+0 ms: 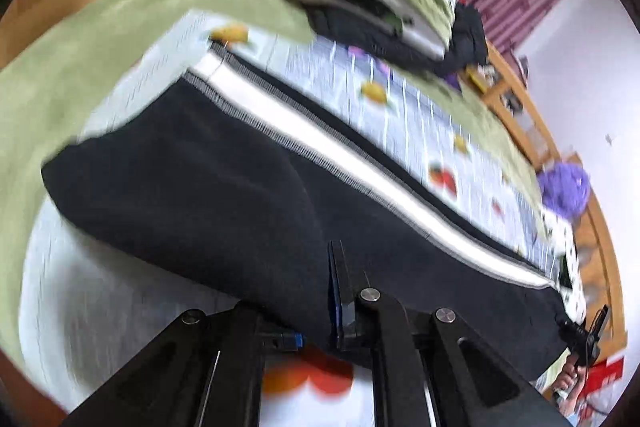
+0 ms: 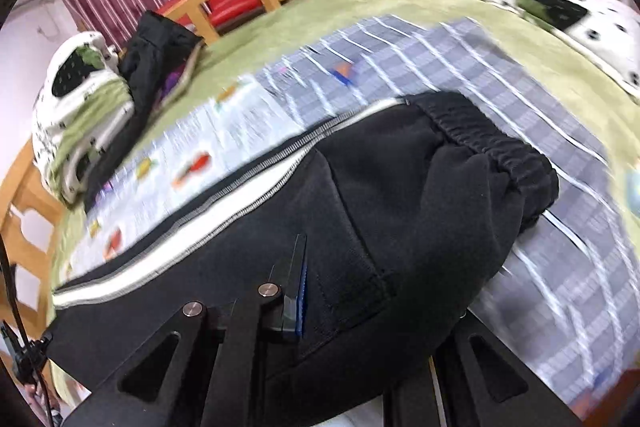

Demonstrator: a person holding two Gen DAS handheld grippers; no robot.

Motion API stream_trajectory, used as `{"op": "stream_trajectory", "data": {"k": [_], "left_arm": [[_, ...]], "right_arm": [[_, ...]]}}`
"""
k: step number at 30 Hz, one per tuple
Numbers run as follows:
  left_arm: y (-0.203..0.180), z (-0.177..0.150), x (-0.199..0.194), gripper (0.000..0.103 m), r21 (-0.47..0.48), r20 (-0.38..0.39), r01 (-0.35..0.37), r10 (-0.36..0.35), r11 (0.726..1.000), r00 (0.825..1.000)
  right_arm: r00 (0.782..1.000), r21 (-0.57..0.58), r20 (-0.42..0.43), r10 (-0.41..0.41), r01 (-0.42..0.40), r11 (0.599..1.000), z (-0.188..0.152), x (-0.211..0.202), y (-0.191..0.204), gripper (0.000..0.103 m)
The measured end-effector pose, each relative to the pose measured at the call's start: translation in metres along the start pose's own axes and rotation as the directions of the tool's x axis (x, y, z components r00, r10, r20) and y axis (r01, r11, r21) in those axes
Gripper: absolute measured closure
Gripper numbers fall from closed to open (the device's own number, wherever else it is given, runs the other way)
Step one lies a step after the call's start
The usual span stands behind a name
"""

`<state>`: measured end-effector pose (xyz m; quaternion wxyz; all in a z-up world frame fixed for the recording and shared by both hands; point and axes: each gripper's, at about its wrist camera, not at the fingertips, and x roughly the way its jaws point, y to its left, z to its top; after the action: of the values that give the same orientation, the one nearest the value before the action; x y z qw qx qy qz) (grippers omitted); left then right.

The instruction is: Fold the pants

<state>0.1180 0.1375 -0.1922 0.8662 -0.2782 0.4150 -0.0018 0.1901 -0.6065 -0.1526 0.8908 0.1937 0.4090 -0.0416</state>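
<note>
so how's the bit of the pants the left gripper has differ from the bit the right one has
The left gripper is shut on a plain stretch of leg of the black pants, with no seam nearby. The right gripper is shut beside a pocket edge, close to the gathered elastic waistband. Both pinch the same black fabric below the white side stripe.

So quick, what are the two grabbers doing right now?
Left gripper: closed, pinching the black pants.
Right gripper: closed, pinching the same pants near the waistband.
</note>
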Motion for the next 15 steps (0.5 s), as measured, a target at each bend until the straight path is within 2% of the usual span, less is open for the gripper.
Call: {"op": "stream_trajectory", "data": {"k": [2,4,6,7,9,11,13,15], "left_arm": [[0.003,-0.017,0.002,0.091,0.019,-0.024,-0.037,0.037,0.999,0.999],[0.007,-0.026,0.007,0.081,0.005,-0.064,-0.103,0.103,0.995,0.993],[0.014,-0.027,0.003,0.071,-0.047,-0.103,-0.141,0.136,0.989,0.985],[0.015,-0.027,-0.002,0.068,-0.061,-0.101,-0.157,0.151,0.986,0.983],[0.014,-0.026,-0.016,0.053,-0.052,-0.069,-0.196,0.193,0.979,0.979],[0.013,-0.026,-0.031,0.043,-0.031,-0.031,-0.235,0.234,0.971,0.972],[0.015,-0.026,-0.043,0.043,-0.041,-0.002,-0.244,0.244,0.969,0.97],[0.014,-0.028,-0.05,0.043,-0.053,0.009,-0.241,0.242,0.969,0.97]], "right_arm": [[1.0,0.019,-0.02,-0.011,0.011,1.0,-0.023,-0.009,-0.026,0.087],[0.996,0.049,-0.086,-0.017,0.021,0.999,-0.043,-0.004,-0.048,0.081],[0.99,0.071,-0.139,-0.002,0.012,0.997,-0.057,-0.002,-0.062,0.074],[0.992,0.082,-0.128,0.0,0.011,0.997,-0.064,-0.01,-0.069,0.071],[0.998,0.09,-0.055,0.004,0.001,0.996,-0.07,-0.031,-0.079,0.05],[0.999,0.109,0.036,-0.024,0.02,0.994,-0.069,-0.049,-0.091,0.038],[0.997,0.172,0.076,-0.03,0.016,0.985,-0.062,-0.049,-0.107,0.037],[0.999,0.257,0.051,0.005,-0.018,0.966,-0.052,-0.032,-0.122,0.037]]}}
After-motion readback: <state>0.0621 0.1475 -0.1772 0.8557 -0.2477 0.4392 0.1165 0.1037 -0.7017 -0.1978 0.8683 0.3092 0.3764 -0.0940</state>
